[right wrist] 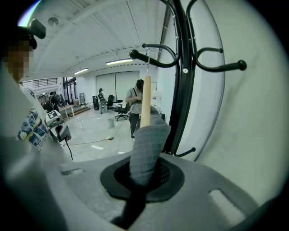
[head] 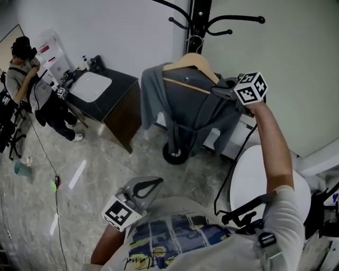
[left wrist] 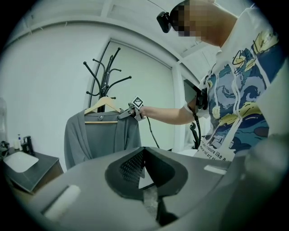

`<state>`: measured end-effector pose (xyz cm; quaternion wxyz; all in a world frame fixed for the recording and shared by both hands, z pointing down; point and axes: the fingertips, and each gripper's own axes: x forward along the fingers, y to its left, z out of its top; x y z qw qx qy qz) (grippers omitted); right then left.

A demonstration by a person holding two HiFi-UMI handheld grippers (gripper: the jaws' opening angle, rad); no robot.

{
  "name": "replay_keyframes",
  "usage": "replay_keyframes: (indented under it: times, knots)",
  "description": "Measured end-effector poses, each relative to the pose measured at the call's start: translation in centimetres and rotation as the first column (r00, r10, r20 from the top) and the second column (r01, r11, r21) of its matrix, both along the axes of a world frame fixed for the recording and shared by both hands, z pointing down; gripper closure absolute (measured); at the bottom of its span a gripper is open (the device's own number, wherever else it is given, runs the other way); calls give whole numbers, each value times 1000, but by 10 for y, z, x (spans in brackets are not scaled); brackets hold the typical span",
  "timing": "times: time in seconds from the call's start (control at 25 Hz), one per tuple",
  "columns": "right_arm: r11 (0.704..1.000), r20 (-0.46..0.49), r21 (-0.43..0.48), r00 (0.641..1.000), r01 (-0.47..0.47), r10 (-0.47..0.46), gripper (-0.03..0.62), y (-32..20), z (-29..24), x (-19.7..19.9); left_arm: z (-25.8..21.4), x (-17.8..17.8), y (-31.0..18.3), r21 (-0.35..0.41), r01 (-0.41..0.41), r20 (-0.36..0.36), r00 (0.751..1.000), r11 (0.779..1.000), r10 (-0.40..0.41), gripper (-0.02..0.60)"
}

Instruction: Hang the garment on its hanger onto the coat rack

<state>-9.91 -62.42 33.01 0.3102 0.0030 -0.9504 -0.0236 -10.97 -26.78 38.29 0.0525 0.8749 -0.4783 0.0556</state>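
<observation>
Right hand-held gripper [head: 226, 92] is up at the coat rack [head: 200, 16], arm fully extended. We read its jaws as pressed together on the garment [head: 185, 103]. In the right gripper view a fold of grey knit runs straight down between the pads, and the wooden hanger [right wrist: 145, 101] rises out of that fold just above them. So the grip is on fabric at one shoulder end of the hanger.

Garment is a grey cardigan draped over the hanger, hanging in front of the rack's pole with its sleeves down on both sides. It sits to the left of the gripper in the head view, touching it only at that shoulder end.

The hanger's wire hook [right wrist: 147, 61] is right at one of the rack's lower curved arms. We can't tell whether it bears on the arm or is only beside it.

Left hand-held gripper [head: 151, 185] is held low by the person's chest, well apart from the garment and the rack. Its jaws are spread with nothing between them. In its own view the garment shows far ahead.

Dark tabletop [head: 114, 92] stands left of the rack.
</observation>
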Motion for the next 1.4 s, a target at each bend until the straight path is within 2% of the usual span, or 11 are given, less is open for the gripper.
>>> replay_keyframes:
  times: [0.48, 0.68, 0.96, 1.16, 1.4]
  knots:
    - [1000, 18, -19, 1000, 5, -5, 586, -28, 29, -13, 6, -9, -25, -17, 32, 8, 999, 999, -31, 578]
    - [1000, 21, -25, 1000, 7, -7, 585, -28, 28, -13, 5, -11, -25, -24, 20, 8, 1000, 999, -20, 578]
    - [1000, 1, 12, 1000, -16, 16, 577, -29, 29, -12, 9, -21, -10, -37, 12, 7, 1000, 999, -11, 578]
    - [998, 0, 35, 998, -55, 55, 555, -33, 30, -11, 7, -26, 8, -48, 1, 7, 1000, 999, -1, 578]
    - [993, 13, 37, 994, -113, 113, 485, -38, 28, -9, 4, -32, 30, -47, -2, 6, 1000, 999, 2, 578]
